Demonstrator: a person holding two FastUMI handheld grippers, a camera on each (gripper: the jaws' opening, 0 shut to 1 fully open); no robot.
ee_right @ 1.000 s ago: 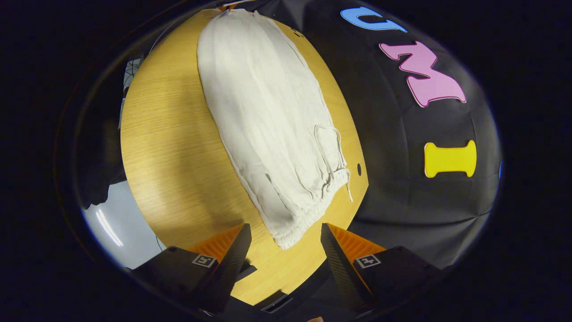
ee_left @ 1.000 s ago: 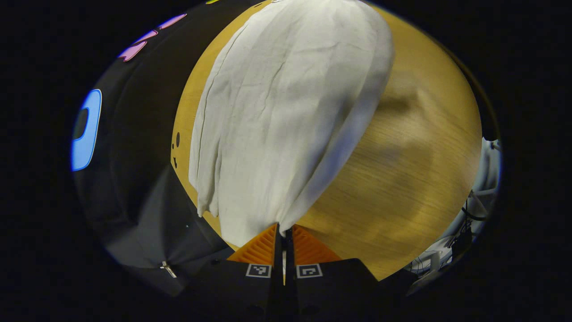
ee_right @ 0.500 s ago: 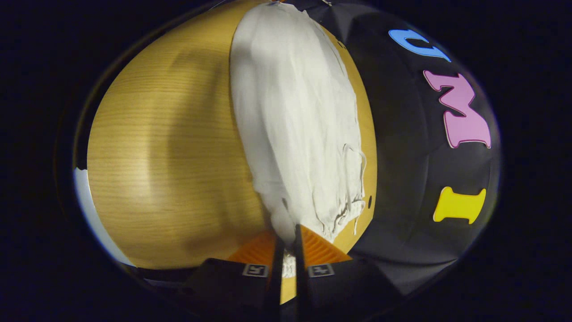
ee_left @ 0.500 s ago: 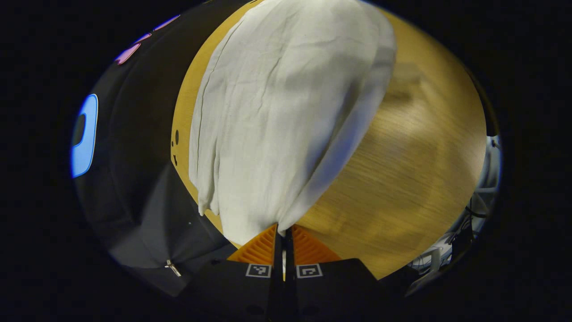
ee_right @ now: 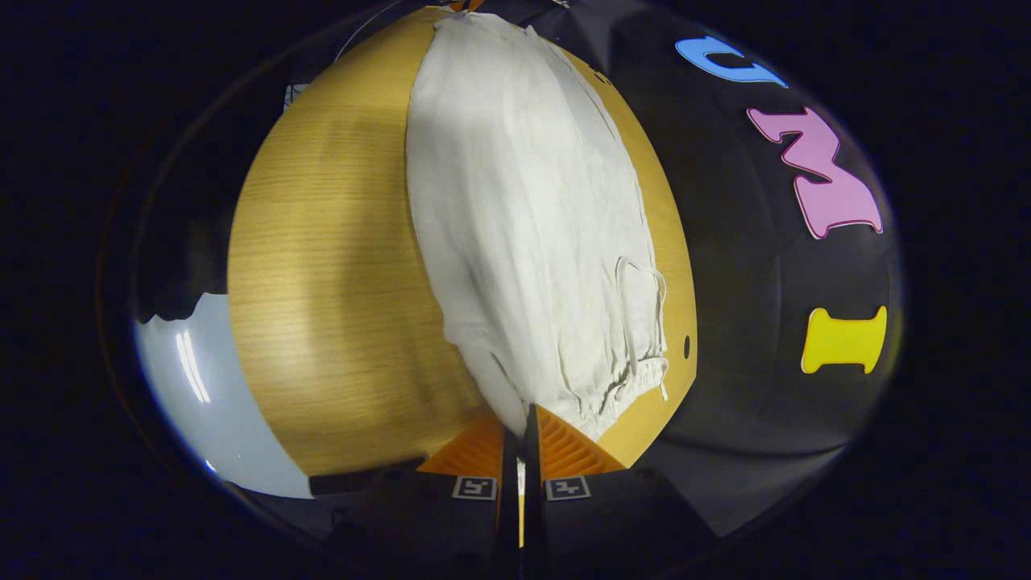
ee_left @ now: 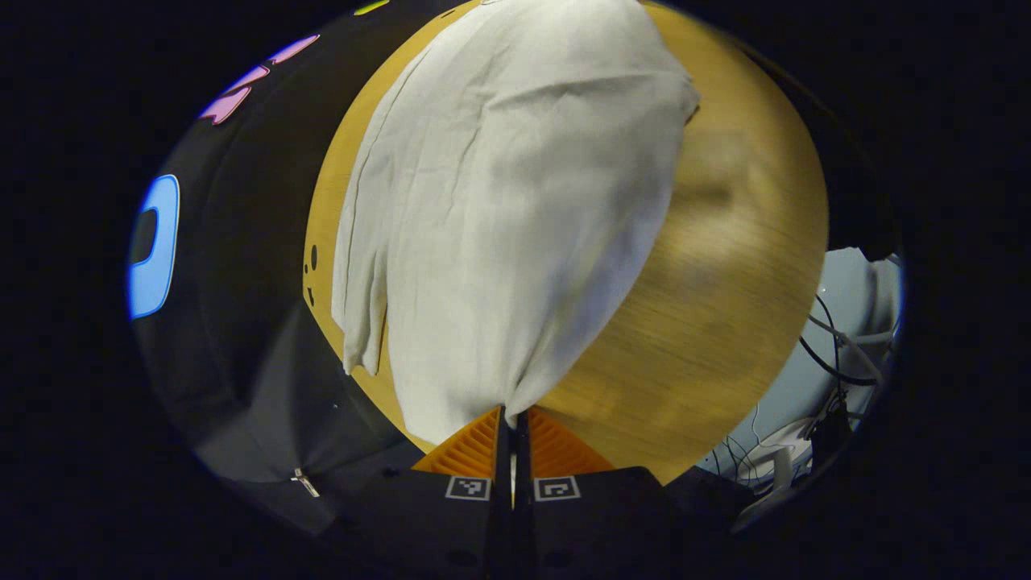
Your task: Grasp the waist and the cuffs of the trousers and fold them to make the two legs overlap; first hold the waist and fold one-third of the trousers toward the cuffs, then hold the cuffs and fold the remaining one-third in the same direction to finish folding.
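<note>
Pinching a cuff end of the trousers (ee_left: 515, 209) between closed fingers, the left gripper (ee_left: 511, 419) lifts that corner off the wooden table (ee_left: 725, 306), and the pale cloth stretches away from it toward the far side. The right gripper (ee_right: 522, 423) is likewise clamped on the gathered waist, its drawstring (ee_right: 644, 282) lying just to the right. Loose cables (ee_left: 838, 354) lie beyond the table's right edge.

Trousers (ee_right: 532, 217) lie lengthwise along the table (ee_right: 338, 282), seemingly nearer its wall-side edge.
</note>
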